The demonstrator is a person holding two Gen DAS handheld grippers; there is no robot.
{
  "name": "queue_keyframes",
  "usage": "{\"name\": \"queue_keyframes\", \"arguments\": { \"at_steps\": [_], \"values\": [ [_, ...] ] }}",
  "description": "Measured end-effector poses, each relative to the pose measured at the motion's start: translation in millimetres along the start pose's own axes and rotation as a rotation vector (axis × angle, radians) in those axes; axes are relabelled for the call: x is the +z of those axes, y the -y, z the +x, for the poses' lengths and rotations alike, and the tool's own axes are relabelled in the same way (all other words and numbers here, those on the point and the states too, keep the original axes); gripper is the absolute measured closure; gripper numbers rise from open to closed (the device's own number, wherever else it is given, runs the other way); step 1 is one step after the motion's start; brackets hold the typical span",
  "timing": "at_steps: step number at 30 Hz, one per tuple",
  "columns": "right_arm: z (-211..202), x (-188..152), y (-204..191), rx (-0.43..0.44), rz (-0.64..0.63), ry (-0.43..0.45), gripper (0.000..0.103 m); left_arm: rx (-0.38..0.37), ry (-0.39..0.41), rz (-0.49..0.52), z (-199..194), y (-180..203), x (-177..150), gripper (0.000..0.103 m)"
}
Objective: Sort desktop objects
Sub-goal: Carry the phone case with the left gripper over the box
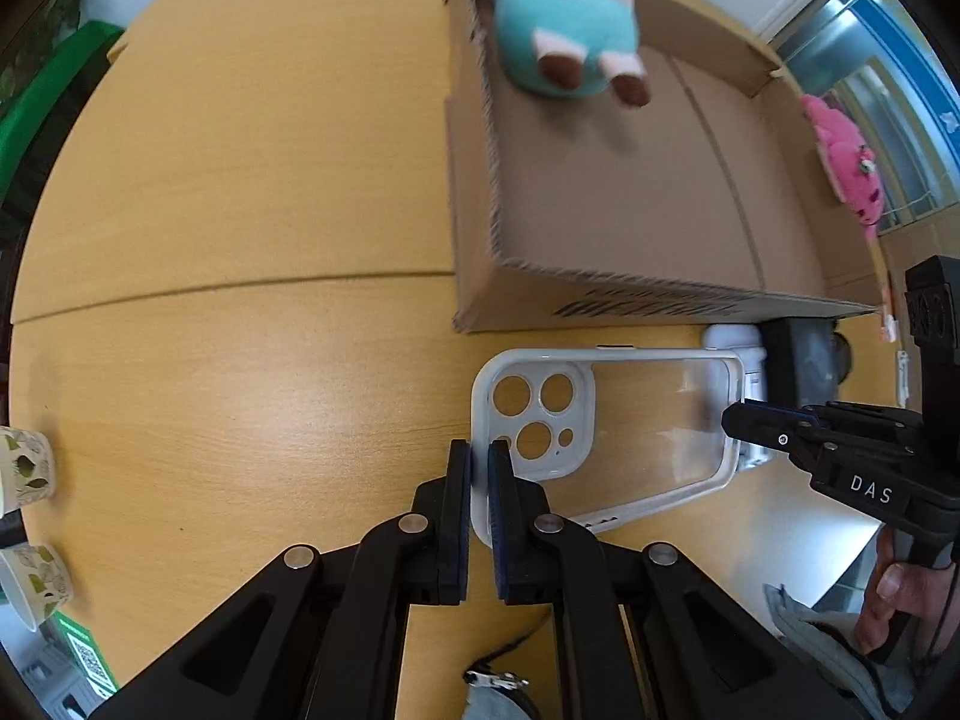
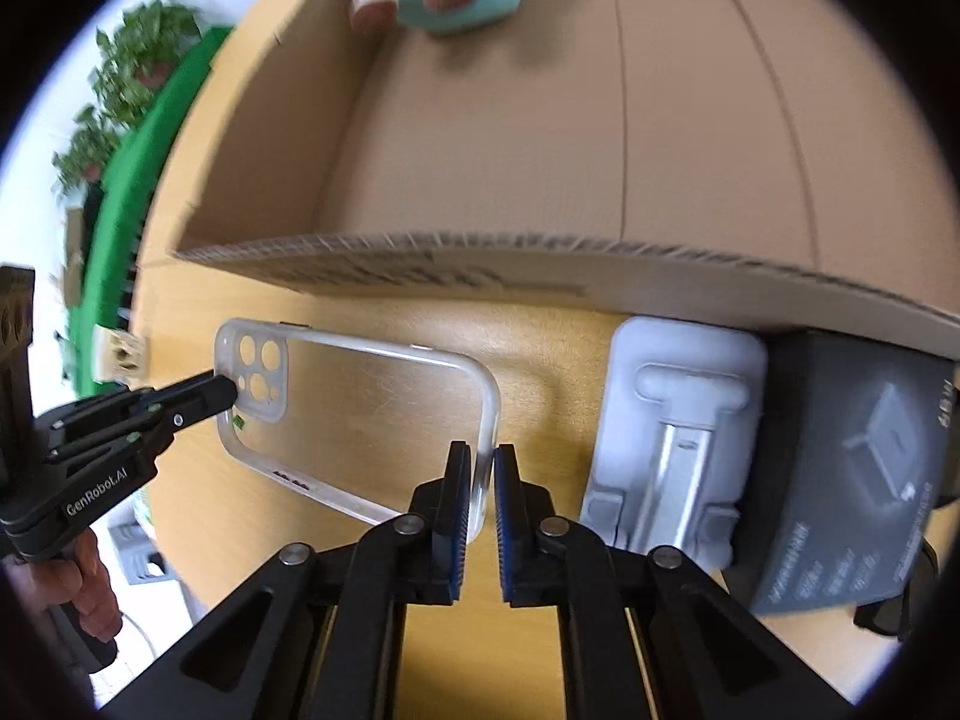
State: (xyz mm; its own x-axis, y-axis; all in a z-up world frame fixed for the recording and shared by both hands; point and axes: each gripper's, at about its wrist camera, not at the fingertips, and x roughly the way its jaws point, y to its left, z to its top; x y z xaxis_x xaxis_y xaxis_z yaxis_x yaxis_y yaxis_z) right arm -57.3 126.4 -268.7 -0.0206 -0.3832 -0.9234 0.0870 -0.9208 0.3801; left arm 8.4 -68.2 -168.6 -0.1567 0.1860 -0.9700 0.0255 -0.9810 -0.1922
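A clear phone case (image 1: 648, 438) with a white rim is held between both grippers just above the wooden desk. My left gripper (image 1: 480, 457) is shut on the rim at the camera-cutout end. My right gripper (image 2: 480, 457) is shut on the rim at the opposite end of the phone case (image 2: 372, 408). Each view shows the other tool: the right gripper (image 1: 729, 420) at the case's far edge, the left gripper (image 2: 227, 390) by the cutouts. Behind the case stands an open cardboard box (image 1: 600, 300) holding a teal and pink plush toy (image 1: 564, 30).
A white phone stand (image 2: 678, 420) and a dark grey carton (image 2: 852, 468) lie against the cardboard box's near wall (image 2: 480, 276), right of the case. A pink plush (image 1: 846, 168) hangs at the box's right side. Two leaf-print paper cups (image 1: 24, 468) stand at the desk's left edge.
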Motion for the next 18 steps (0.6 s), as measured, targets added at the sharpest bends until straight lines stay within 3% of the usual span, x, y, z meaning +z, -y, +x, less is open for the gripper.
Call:
{"name": "queue_keyframes", "arguments": {
  "at_steps": [4, 11, 18],
  "values": [
    [-42, -6, -2, 0.02, -0.014, 0.061, 0.096, -0.015, 0.058, 0.027, -14, -12, 15, 0.099],
    [-107, 0, -12, -0.032, -0.017, 0.221, 0.096, -0.049, 0.193, 0.117, -50, 28, 50, 0.098],
    [-184, 14, 6, -0.088, 0.007, 0.392, 0.096, -0.121, 0.297, 0.165, -75, 77, 91, 0.098]
  ]
}}
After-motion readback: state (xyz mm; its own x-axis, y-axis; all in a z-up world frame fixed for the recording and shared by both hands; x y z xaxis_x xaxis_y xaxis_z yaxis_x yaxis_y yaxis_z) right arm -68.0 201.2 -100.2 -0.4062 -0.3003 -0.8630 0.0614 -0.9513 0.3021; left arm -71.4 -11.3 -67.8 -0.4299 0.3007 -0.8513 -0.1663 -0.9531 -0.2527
